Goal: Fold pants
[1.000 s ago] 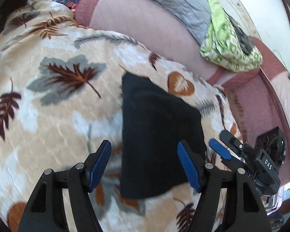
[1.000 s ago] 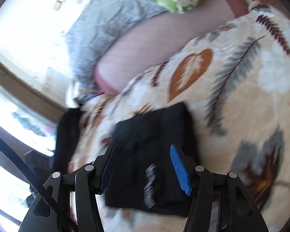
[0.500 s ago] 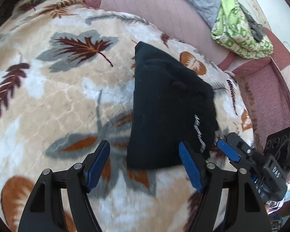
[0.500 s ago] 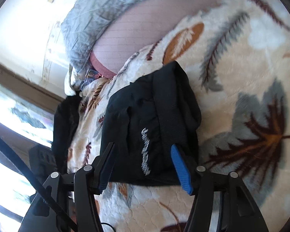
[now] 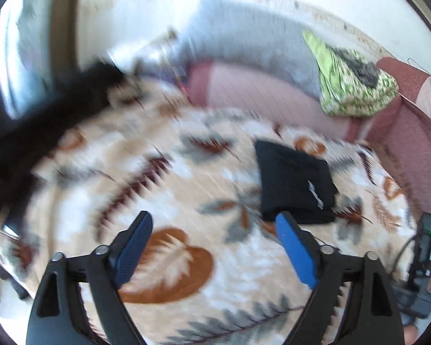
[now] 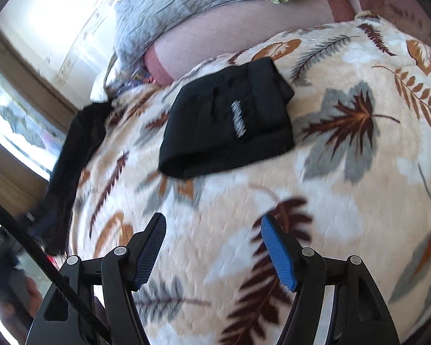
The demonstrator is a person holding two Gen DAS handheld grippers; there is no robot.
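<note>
The black pants [image 5: 294, 184] lie folded into a compact rectangle with a small white logo on top, on the leaf-patterned blanket [image 5: 186, 195]. They also show in the right wrist view [image 6: 230, 120]. My left gripper [image 5: 215, 224] is open and empty, held above the blanket to the near left of the pants. My right gripper [image 6: 212, 230] is open and empty, above the blanket and well short of the pants.
Another black garment [image 6: 71, 166] lies at the blanket's left edge; it also shows in the left wrist view [image 5: 43, 120]. A grey quilted cover [image 6: 172, 8] and a green patterned cloth [image 5: 350, 86] lie behind on the pink sofa [image 5: 273, 92]. A black device [image 5: 425, 247] sits at the right.
Both grippers have pulled back and away from the folded pants, which now lie farther off on the blanket. The left view has swung left and is motion-blurred.
</note>
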